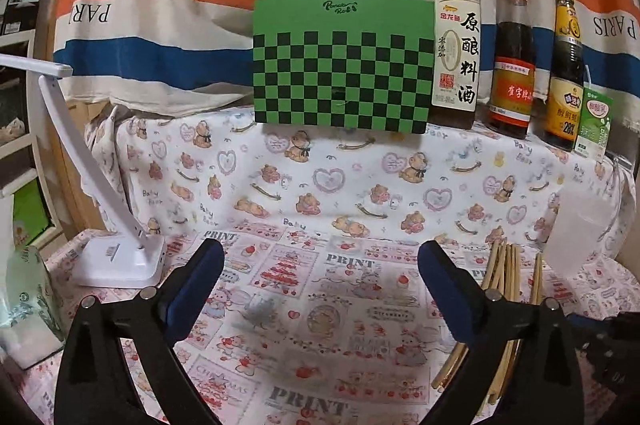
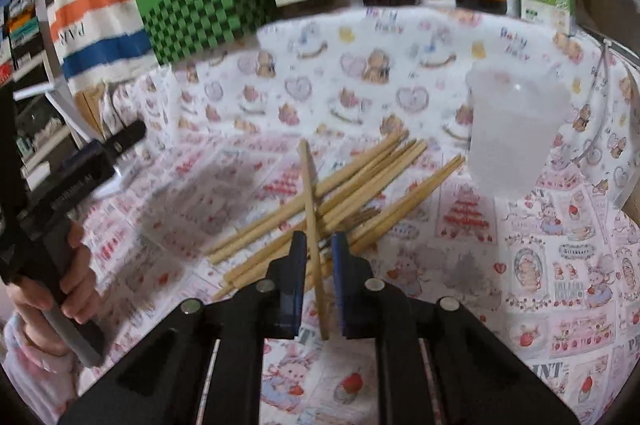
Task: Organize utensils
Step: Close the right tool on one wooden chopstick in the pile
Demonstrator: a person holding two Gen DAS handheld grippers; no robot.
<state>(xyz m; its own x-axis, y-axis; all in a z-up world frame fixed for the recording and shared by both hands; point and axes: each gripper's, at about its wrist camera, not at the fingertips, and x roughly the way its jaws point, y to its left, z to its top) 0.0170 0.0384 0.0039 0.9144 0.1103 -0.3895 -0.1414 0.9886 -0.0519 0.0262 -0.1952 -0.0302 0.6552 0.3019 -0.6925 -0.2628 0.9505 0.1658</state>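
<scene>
Several bamboo chopsticks (image 2: 360,185) lie in a loose pile on the patterned tablecloth, left of a translucent plastic cup (image 2: 516,129). My right gripper (image 2: 319,245) is shut on one chopstick (image 2: 310,193), which stands up steeply above the pile. My left gripper (image 1: 320,257) is open and empty over bare cloth, with the chopstick pile (image 1: 508,269) to its right, behind its right finger. The cup shows in the left wrist view (image 1: 580,221) at the right edge. The left gripper, held by a hand, also shows in the right wrist view (image 2: 92,165) at the left.
A green checkered box (image 1: 340,65) stands at the back. Three sauce bottles (image 1: 512,65) and a green carton (image 1: 596,121) stand at the back right. A white desk lamp (image 1: 120,257) stands on the left. A striped cloth hangs behind.
</scene>
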